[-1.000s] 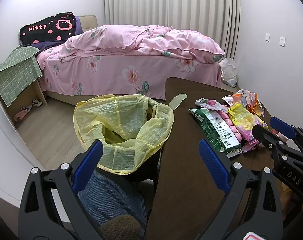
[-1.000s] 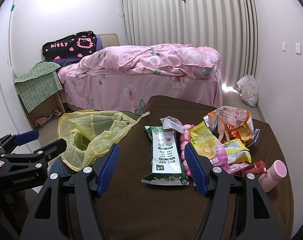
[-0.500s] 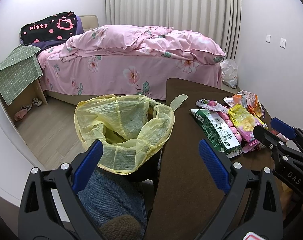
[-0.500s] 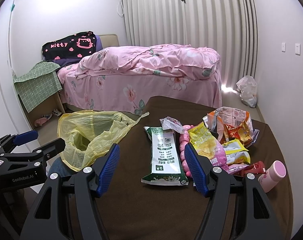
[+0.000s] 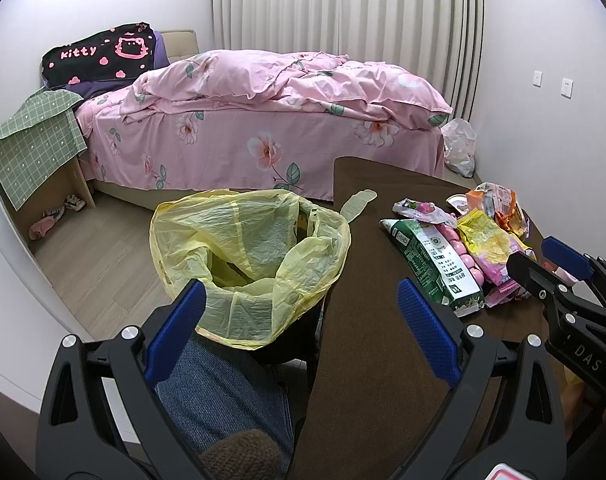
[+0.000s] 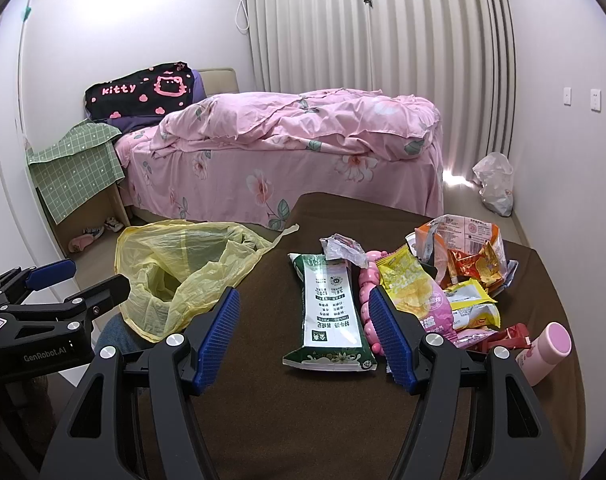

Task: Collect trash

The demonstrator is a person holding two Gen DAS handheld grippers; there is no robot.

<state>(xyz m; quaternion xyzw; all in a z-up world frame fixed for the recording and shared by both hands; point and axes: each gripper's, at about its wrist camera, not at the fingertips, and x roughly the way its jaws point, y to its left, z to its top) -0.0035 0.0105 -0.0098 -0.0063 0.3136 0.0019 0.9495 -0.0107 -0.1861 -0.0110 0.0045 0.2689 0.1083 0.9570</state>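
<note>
A yellow trash bag (image 5: 247,256) hangs open at the left edge of the brown table (image 5: 367,360); it also shows in the right wrist view (image 6: 183,268). Trash lies on the table: a green-and-white milk packet (image 6: 331,312), a yellow snack bag (image 6: 411,284), an orange bag (image 6: 463,248), a pink bottle (image 6: 547,352) and several small wrappers. My left gripper (image 5: 299,328) is open and empty, low near the bag. My right gripper (image 6: 307,328) is open and empty, with the milk packet seen between its fingers.
A bed with pink floral bedding (image 5: 271,120) stands behind the table. A green-cloth-covered stand (image 5: 35,148) is at the left wall. A white plastic bag (image 6: 495,184) sits on the floor by the curtain. My jeans-clad leg (image 5: 223,400) is below the bag.
Both grippers have shifted only very slightly; the scene stays nearly the same. Both jaws remain open.
</note>
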